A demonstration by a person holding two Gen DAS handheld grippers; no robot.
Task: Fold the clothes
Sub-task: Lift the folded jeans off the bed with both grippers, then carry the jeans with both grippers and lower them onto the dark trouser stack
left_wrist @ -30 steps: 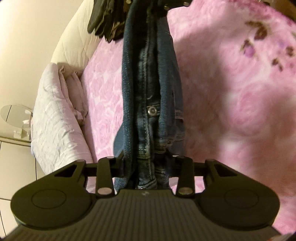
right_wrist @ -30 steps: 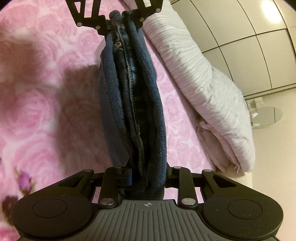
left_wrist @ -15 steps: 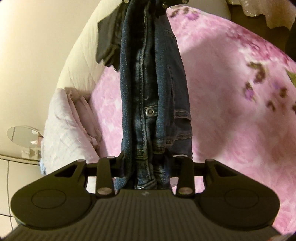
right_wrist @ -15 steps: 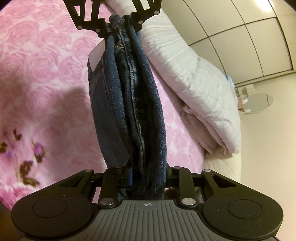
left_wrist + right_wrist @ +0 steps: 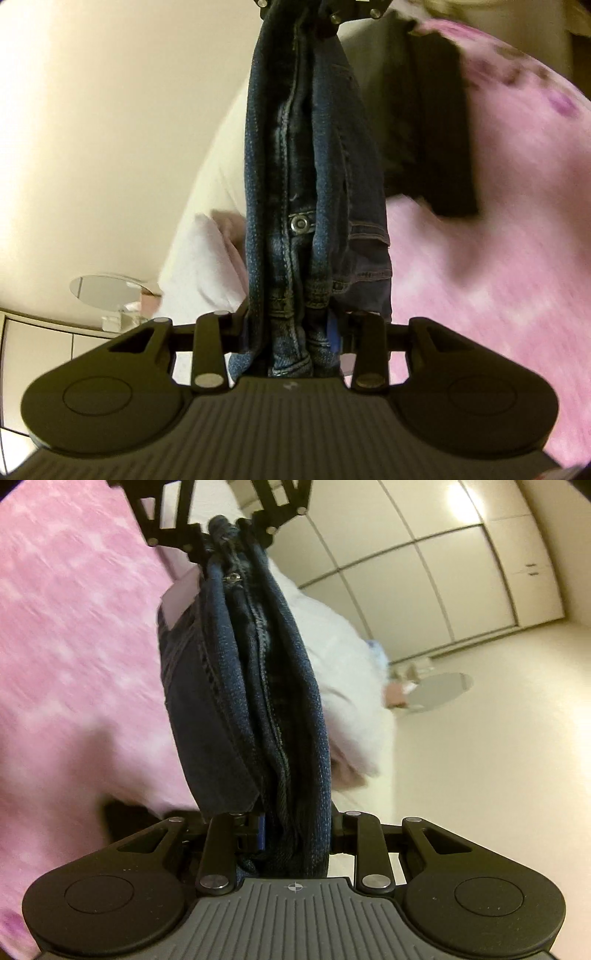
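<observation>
Denim jeans (image 5: pixel 314 177) stretched betw. left gripper (image 5: pixel 295 332) & right gripper (image 5: pixel 291 834), both jaws clamped on waistband

Jeans (image 5: pixel 317 177) stretched between grippers, above bedspread (image 5: pixel 498 258); pillow (image 5: pixel 351 686) beside.

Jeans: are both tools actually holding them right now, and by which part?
Yes. The left tool and right tool are each shut on the jeans, at opposite ends of the bunched waistband, which spans between them.
</observation>
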